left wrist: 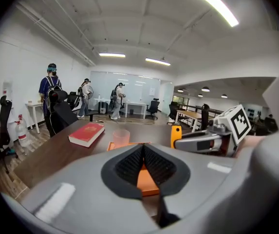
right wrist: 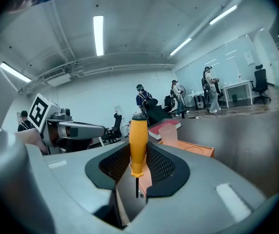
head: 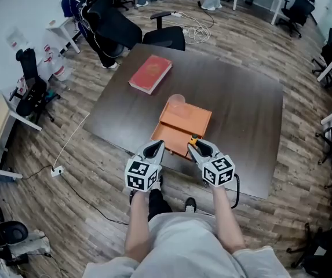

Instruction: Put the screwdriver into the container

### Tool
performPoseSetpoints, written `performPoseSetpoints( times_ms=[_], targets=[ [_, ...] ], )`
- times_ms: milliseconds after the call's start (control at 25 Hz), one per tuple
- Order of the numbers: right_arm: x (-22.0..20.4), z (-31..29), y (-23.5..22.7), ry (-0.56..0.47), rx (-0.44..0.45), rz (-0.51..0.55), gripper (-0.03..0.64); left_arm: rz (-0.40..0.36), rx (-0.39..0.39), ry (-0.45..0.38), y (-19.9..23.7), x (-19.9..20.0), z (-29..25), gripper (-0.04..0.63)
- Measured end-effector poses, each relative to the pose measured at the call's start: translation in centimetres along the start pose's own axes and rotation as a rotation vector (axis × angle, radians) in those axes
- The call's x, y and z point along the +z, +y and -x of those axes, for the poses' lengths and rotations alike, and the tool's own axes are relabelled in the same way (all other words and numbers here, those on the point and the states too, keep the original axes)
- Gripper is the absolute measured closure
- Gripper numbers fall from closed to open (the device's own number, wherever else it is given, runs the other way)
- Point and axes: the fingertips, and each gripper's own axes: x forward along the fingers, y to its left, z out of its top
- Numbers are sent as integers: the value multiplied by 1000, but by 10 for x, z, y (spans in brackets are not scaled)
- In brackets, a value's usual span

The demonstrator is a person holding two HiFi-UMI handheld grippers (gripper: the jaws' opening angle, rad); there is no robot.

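The right tool (right wrist: 139, 161) pinches the screwdriver (right wrist: 138, 136) upright by the orange container's (head: 176, 133) 6 o'clock edge, likely to drop it in, while the left tool (left wrist: 143, 152) sits closed on nothing.

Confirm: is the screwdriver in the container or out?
Out. The right tool is shut on the screwdriver, handle up, by the near edge of the orange container.

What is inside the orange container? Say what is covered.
The flat orange container shows only bare floor. A translucent pink cup stands at its far edge; inside or behind, I cannot tell. The left claw and right claw cover its near edge; the right grips the yellow-handled screwdriver.
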Motion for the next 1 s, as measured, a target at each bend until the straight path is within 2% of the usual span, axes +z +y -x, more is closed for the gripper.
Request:
performPoseSetpoints(
  times_ms=[120, 320, 680, 1000],
  targets=[
    [3, -14, -3, 35, -16, 40, 512, -21, -38, 36, 18, 1, -12, 540],
    [-3, -36, -12, 106, -35, 78, 512, -33, -145, 62, 34, -3, -31, 540],
    [-23, -56, -23, 273, -73, 205, 512, -43, -326, 106, 22, -20, -59, 540],
    [-32, -87, -23, 384, -100, 260, 512, -49, -408, 132, 40, -32, -68, 540]
  ],
)
